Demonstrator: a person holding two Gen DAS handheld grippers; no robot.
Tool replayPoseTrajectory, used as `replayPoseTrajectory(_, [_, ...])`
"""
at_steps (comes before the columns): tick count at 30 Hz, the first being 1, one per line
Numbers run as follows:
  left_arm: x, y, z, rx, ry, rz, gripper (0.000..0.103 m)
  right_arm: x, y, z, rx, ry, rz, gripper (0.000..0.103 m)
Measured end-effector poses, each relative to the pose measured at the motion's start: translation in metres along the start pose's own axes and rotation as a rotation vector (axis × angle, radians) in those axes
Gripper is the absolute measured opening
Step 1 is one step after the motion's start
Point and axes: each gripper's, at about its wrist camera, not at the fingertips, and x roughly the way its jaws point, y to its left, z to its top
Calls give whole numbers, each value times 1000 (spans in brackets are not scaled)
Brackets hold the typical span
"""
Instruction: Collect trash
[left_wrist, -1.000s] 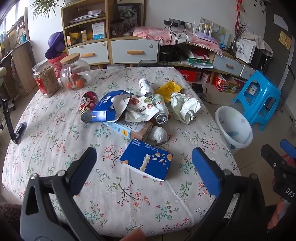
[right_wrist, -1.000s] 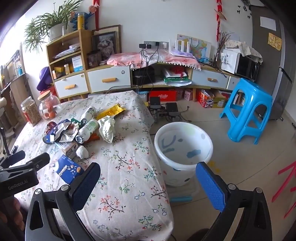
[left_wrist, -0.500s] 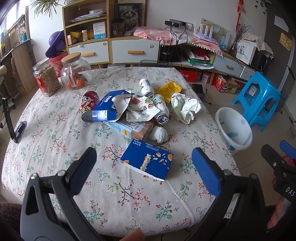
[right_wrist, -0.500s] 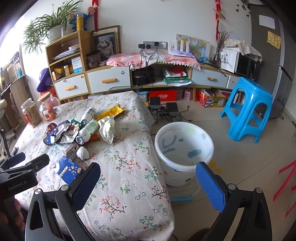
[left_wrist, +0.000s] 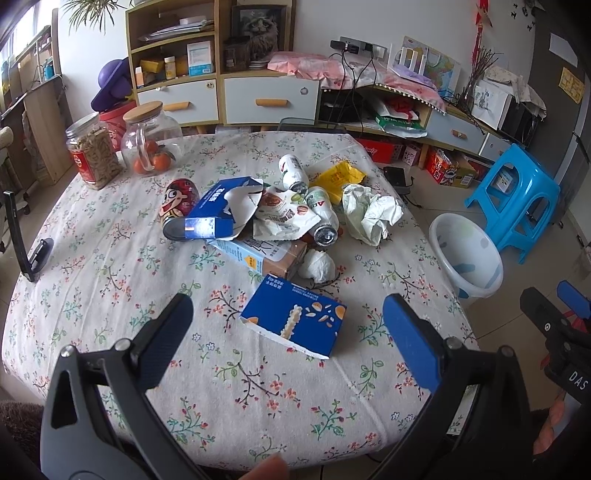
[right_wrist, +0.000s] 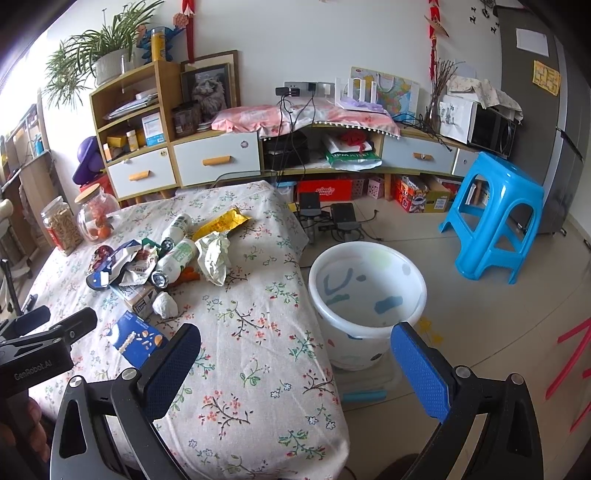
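The big table (left_wrist: 92, 295) with the flowery cloth holds the trash in a heap near its middle, and the white bin (right_wrist: 365, 295) sits on the floor just beside the table's right edge, likely so trash can drop straight in. The flat blue box (left_wrist: 295, 319) lies nearest, apart from the heap, so it looks like the easy first pick. The left gripper (left_wrist: 288, 343) hangs above it and the right gripper (right_wrist: 295, 363) hangs over the table's right edge near the bin, both wide open and holding nothing; whether the bin is empty is hard to tell.
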Motion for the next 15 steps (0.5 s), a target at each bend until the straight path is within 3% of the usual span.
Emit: replayPoseTrajectory(15, [0,1,-2,-3,2,0,102,0,-1,0,4,0,2,103])
